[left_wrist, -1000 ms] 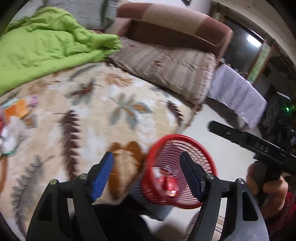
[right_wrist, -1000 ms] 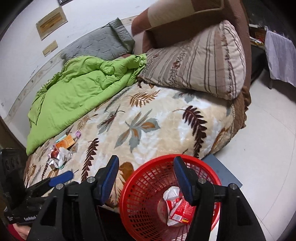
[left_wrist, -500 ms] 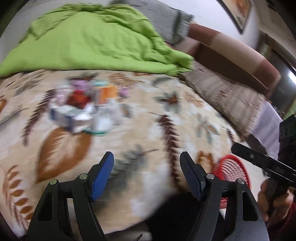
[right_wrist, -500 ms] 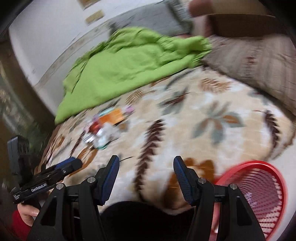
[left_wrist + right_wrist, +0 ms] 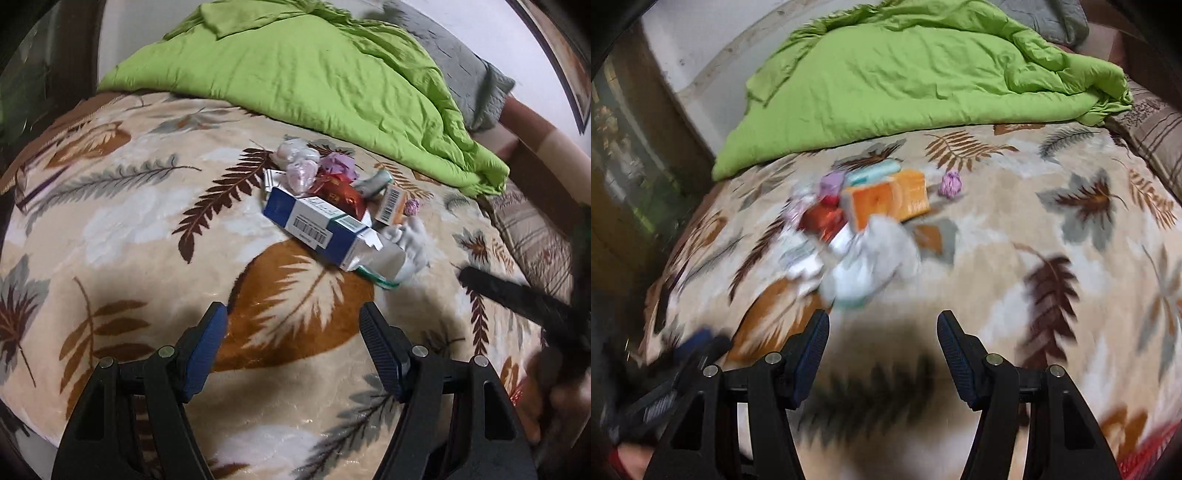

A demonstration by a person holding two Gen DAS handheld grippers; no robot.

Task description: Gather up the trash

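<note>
My left gripper (image 5: 291, 325) hangs with its jaws spread wide, nothing between the blue pads. My right gripper (image 5: 882, 334) is equally agape and empty, to its right.

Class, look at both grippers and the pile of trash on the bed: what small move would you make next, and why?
Probably ease the left gripper forward onto the blue and white box. Both grippers are open and empty, and that box is the nearest piece of the pile, straight ahead of its fingers.

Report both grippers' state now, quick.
Left gripper: open, holding nothing, above the leaf-print blanket short of the trash pile.
Right gripper: open, holding nothing.
</note>
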